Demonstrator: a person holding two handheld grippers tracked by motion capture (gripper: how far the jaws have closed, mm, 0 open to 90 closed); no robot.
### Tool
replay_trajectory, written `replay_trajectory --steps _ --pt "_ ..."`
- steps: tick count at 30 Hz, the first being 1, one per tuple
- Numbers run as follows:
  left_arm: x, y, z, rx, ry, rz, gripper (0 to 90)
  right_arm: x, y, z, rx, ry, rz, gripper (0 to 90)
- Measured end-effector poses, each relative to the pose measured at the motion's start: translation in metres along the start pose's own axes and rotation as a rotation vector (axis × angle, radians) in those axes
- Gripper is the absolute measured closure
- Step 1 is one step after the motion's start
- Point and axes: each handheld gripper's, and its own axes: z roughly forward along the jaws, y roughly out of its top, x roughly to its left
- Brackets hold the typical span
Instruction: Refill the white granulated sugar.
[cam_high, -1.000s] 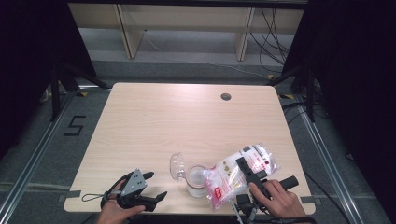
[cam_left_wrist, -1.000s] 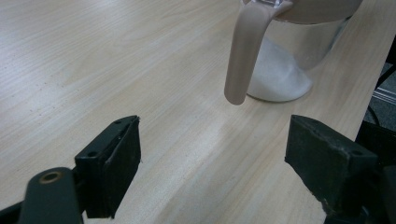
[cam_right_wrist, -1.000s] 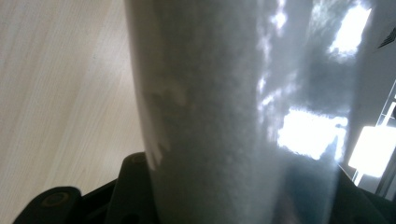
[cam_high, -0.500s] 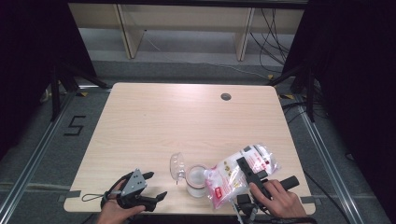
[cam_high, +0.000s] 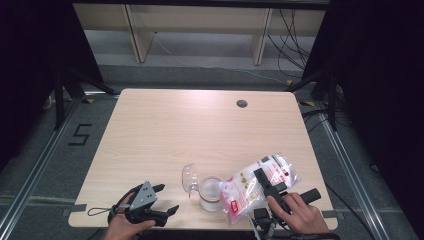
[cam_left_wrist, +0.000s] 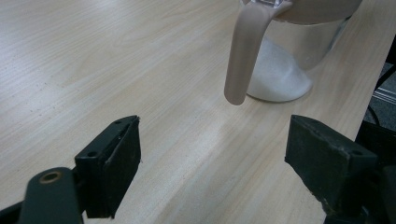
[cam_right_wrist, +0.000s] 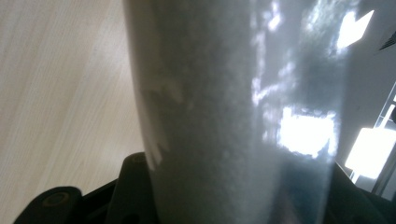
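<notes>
A clear plastic bag (cam_high: 260, 182) of white granules, printed with red labels, lies tilted at the near right part of the wooden table (cam_high: 200, 130), its lower end resting at the rim of a glass jar (cam_high: 210, 194). In the right gripper view the bag (cam_right_wrist: 233, 116) stands directly between the black jaws, its grainy white contents visible through the film.

The right gripper (cam_high: 265, 184) is clamped across the middle of the bag, jaws roughly half closed around it; the person's right hand (cam_high: 295, 212) holds the handle at the table's near edge.

The jar stands upright just left of the bag and holds a heap of white granules (cam_left_wrist: 278, 77) at its bottom. Its hinged lid (cam_high: 188, 177) is swung open to the left; the lid's clasp (cam_left_wrist: 243, 51) hangs down in the left gripper view.

The left gripper (cam_high: 162, 200) rests near the table's near left edge, well apart from the jar, jaws spread wide with nothing between them. The left hand (cam_high: 125, 227) grips its body.
</notes>
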Motion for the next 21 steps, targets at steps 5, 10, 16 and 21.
replay_trajectory --steps 5,10,16,21 --pt "-0.0003 0.0 0.0002 -0.004 -0.002 -0.004 18.0 -0.0013 0.0001 -0.0001 -0.003 -0.009 -0.005 58.3" --pt "-0.0004 -0.0001 0.0003 -0.004 -0.002 -0.008 18.0 -0.001 0.0003 0.0004 -0.004 -0.004 -0.006 58.3" --pt "-0.0001 -0.0001 0.0001 0.003 0.0 -0.003 18.0 0.0004 0.0006 0.0007 -0.003 -0.003 0.0 58.4" --pt "-0.0001 -0.0001 0.0001 0.003 0.0 -0.003 18.0 0.0005 0.0002 0.0004 -0.002 -0.001 0.004 58.4"
